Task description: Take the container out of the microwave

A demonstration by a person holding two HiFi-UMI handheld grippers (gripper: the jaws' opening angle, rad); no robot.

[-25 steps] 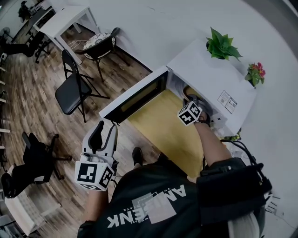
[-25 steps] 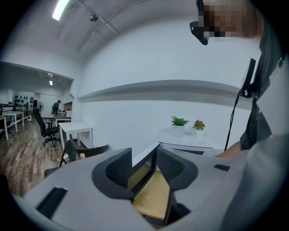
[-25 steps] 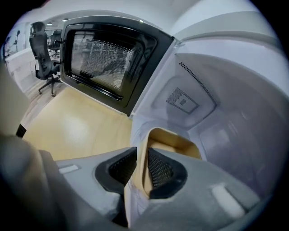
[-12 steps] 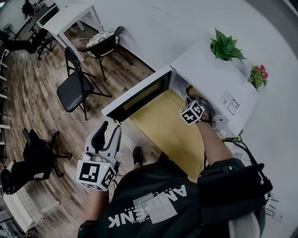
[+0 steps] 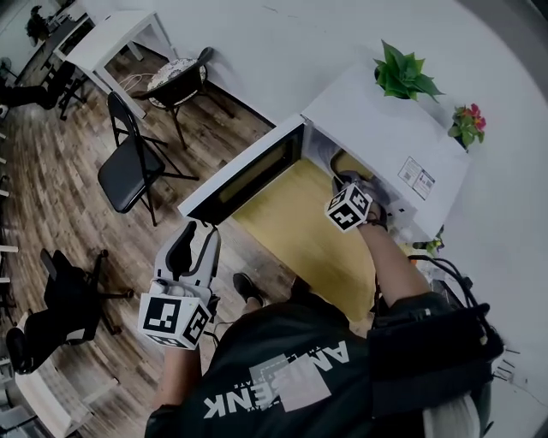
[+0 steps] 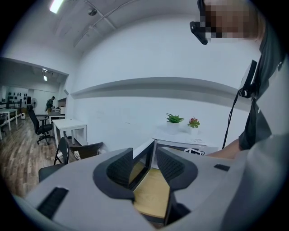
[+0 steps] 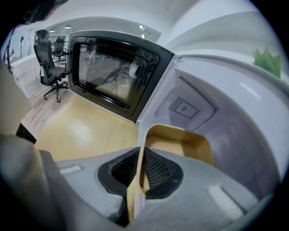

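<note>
Tan shallow plastic container point(image 7: 180, 143) sits inside the white open microwave point(image 7: 226, 108), near rim pinched by my right gripper's point(image 7: 141, 170) closing jaws for the pull-out; left gripper point(image 6: 143, 157) waits agape, empty.

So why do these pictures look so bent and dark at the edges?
Head view: a very wide lens, with dark corners and the floor curving away. Left gripper view: the wall ledge bows into an arc, and a ceiling light glares top left. Right gripper view: the microwave door bulges, while the container looks fairly sharp.
</note>
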